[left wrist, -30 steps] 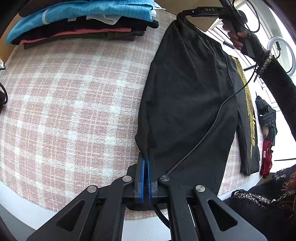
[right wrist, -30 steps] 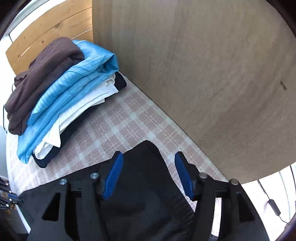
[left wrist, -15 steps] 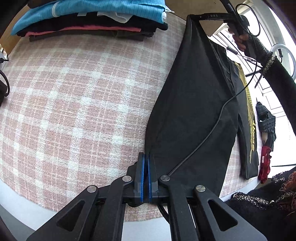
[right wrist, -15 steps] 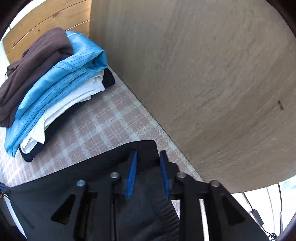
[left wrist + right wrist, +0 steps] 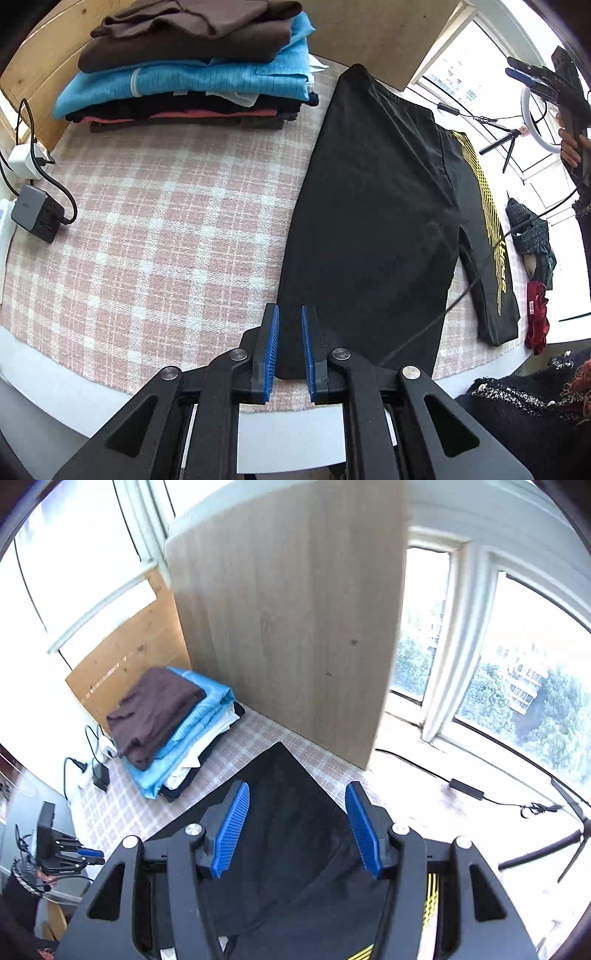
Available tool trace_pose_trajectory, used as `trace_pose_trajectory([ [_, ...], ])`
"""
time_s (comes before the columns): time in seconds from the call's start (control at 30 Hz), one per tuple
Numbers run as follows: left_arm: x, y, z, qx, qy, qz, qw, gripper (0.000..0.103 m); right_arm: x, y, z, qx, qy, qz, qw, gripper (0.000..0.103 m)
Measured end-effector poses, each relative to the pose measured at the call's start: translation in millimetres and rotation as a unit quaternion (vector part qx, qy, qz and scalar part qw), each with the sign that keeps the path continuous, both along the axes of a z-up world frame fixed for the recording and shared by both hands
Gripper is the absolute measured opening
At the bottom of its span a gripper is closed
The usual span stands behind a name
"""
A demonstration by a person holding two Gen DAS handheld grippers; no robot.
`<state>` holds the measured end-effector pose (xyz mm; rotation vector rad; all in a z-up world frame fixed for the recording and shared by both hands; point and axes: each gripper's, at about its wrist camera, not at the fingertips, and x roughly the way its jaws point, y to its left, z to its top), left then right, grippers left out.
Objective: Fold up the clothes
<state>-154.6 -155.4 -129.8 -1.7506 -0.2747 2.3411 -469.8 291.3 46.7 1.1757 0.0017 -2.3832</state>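
Black shorts [image 5: 373, 221] with a yellow side stripe [image 5: 487, 206] lie folded lengthwise on the pink plaid tablecloth [image 5: 147, 221]; they also show in the right wrist view [image 5: 280, 812]. My left gripper [image 5: 290, 347] is open just above the shorts' near hem, holding nothing. My right gripper [image 5: 295, 823] is open and raised well above the shorts' far end; it appears at the upper right in the left wrist view [image 5: 546, 79]. A stack of folded clothes [image 5: 192, 70] stands at the back of the table.
A wooden board [image 5: 288, 627] stands upright behind the table. Chargers and cables [image 5: 33, 206] lie at the table's left edge. Dark and red items [image 5: 535, 266] lie past the right edge. A tripod and ring light [image 5: 532, 110] stand by the window.
Both grippers have let go of the shorts and opened. The right gripper has lifted up and away; the left has drawn back and up from the hem. The shorts now lie flat.
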Motion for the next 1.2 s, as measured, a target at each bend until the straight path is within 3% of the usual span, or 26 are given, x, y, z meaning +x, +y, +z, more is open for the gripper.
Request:
trace_pose_trajectory([
  [0.13, 11, 62, 24, -0.016, 0.02, -0.021, 0.9995, 0.011, 63, 96, 46, -0.057, 0.036, -0.044, 0.997, 0.054],
  [0.23, 24, 112, 45, -0.013, 0.035, -0.063, 0.9973, 0.012, 95, 147, 43, -0.035, 0.052, -0.086, 0.994, 0.062],
  [0.27, 30, 137, 45, -0.004, 0.037, -0.082, 0.996, 0.02, 104, 163, 38, -0.032, 0.044, -0.096, 0.994, 0.063],
  [0.37, 51, 221, 35, 0.049, 0.027, -0.148, 0.9874, 0.033, 130, 186, -15, -0.031, -0.024, -0.077, 0.996, 0.063],
  [0.47, 63, 288, 7, 0.03, 0.002, -0.2, 0.9794, 0.032, 174, 187, -82, 0.01, -0.073, -0.056, 0.996, 0.063],
  [0.57, 59, 314, -17, 0.02, -0.023, -0.207, 0.9778, 0.032, 229, 184, -148, 0.033, -0.128, -0.026, 0.991, 0.063],
  [0.67, 43, 327, -38, 0.014, -0.038, -0.213, 0.9762, 0.032, 273, 180, -193, 0.026, -0.169, -0.016, 0.985, 0.063],
  [0.83, 35, 338, -39, 0.038, -0.041, -0.228, 0.9719, 0.03, 312, 160, -219, 0.032, -0.175, 0.021, 0.984, 0.063],
  [0.93, 33, 337, -36, 0.069, -0.065, -0.23, 0.9685, 0.006, 321, 146, -230, 0.028, -0.191, 0.058, 0.98, 0.062],
  [1.0, 34, 336, -28, 0.082, -0.076, -0.238, 0.9649, 0.003, 327, 134, -230, 0.037, -0.19, 0.092, 0.977, 0.048],
  [1.03, 35, 335, -21, 0.087, -0.077, -0.241, 0.9635, 0.0, 325, 132, -231, 0.04, -0.196, 0.099, 0.975, 0.018],
  [1.07, 37, 333, -13, 0.092, -0.077, -0.244, 0.9623, 0.0, 324, 129, -230, 0.043, -0.203, 0.107, 0.972, 0.006],
  [1.13, 40, 329, 3, 0.096, -0.075, -0.249, 0.9607, 0.0, 320, 140, -216, 0.017, -0.205, 0.098, 0.974, 0.006],
  [1.2, 45, 324, 18, 0.066, -0.061, -0.254, 0.963, 0.001, 317, 155, -195, -0.01, -0.199, 0.086, 0.976, 0.006],
])
